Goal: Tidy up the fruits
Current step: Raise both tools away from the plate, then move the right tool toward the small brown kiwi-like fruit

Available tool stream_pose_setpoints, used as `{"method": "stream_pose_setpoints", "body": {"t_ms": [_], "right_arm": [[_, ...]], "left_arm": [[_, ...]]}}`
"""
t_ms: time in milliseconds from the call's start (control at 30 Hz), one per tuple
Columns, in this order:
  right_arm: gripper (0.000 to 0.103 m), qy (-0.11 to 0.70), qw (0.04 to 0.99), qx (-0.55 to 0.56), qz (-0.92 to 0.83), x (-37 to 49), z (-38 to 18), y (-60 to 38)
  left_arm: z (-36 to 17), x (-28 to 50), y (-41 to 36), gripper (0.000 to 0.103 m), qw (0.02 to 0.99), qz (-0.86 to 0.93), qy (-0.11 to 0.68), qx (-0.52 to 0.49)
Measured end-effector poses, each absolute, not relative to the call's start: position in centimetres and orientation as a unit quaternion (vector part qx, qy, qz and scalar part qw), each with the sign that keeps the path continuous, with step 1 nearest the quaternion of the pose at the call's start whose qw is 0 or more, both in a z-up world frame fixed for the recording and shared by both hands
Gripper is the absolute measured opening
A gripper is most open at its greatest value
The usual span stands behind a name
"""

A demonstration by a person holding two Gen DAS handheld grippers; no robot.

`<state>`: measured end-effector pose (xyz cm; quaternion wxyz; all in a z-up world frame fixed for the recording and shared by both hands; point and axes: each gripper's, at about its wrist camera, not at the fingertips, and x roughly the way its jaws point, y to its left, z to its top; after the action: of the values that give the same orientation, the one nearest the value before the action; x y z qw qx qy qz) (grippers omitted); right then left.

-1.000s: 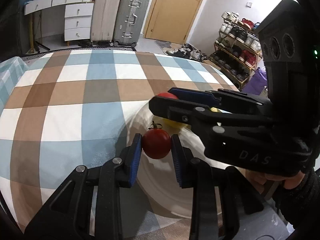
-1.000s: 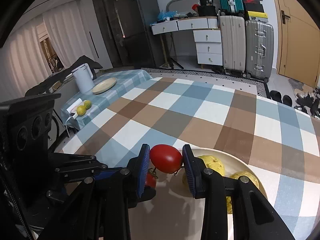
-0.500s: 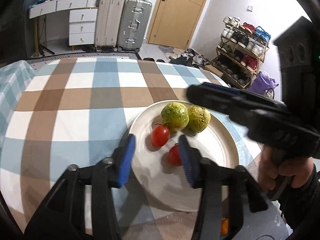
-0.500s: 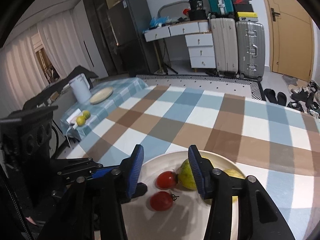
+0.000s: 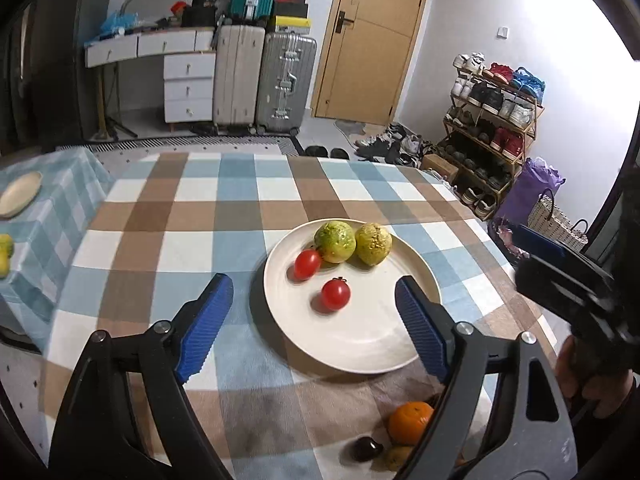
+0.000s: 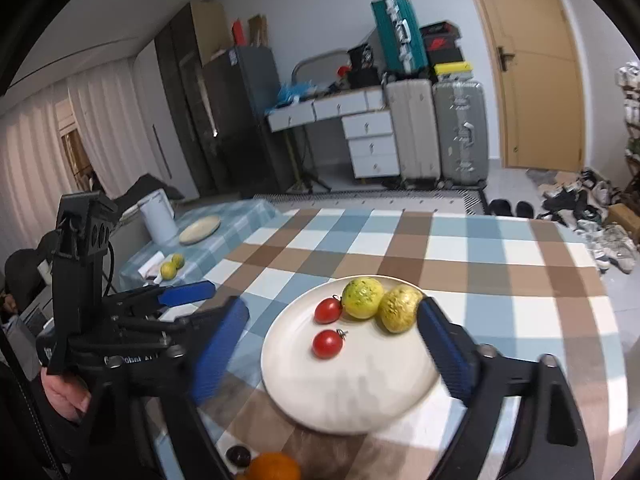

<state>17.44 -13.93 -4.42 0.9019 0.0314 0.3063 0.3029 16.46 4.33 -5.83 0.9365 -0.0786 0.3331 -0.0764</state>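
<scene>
A white plate (image 5: 360, 344) (image 6: 360, 396) on the checked tablecloth holds two red tomatoes (image 5: 336, 294) (image 5: 307, 264) and two yellow-green fruits (image 5: 335, 241) (image 5: 373, 243). The same tomatoes (image 6: 328, 343) (image 6: 328, 310) and yellow-green fruits (image 6: 362, 297) (image 6: 400, 308) show in the right wrist view. My left gripper (image 5: 314, 322) is open and empty, raised above the plate's near side. My right gripper (image 6: 334, 350) is open and empty, above the plate. An orange (image 5: 410, 422) (image 6: 274, 466) and a dark fruit (image 5: 364, 449) (image 6: 239, 455) lie on the cloth near the front edge.
A side table (image 5: 60, 200) at the left carries a wooden plate (image 5: 20, 194), two yellow-green fruits (image 6: 172, 266) and a white kettle (image 6: 158, 216). Suitcases, drawers, a door and a shoe rack (image 5: 492, 120) stand behind the table.
Both grippers let go of their tomatoes onto the plate, opened wide and drew back and up from it.
</scene>
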Motion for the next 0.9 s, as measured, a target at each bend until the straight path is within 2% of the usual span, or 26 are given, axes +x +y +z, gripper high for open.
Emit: {"method": "stream_pose_setpoints", "body": {"t_ms": [100, 167, 533, 900], "right_arm": [[0.099, 0.293, 0.907, 0.039, 0.299, 15.3, -3.7, -15.0], [0.101, 0.286, 0.91, 0.045, 0.296, 13.7, -3.3, -15.7], [0.103, 0.273, 0.915, 0.06, 0.29, 7.4, -2.9, -17.4], [0.103, 0.306, 0.901, 0.052, 0.302, 2.3, -5.3, -17.0]], "left_arm": [[-4.7, 14.3, 3.7, 0.09, 0.942, -0.069, 0.322, -0.067], [-4.0, 12.5, 3.3, 0.102, 0.946, -0.06, 0.313, -0.063], [-2.6, 4.7, 2.6, 0.102, 0.956, -0.038, 0.283, -0.059], [-5.6, -0.1, 2.3, 0.102, 0.95, -0.053, 0.3, -0.068]]}}
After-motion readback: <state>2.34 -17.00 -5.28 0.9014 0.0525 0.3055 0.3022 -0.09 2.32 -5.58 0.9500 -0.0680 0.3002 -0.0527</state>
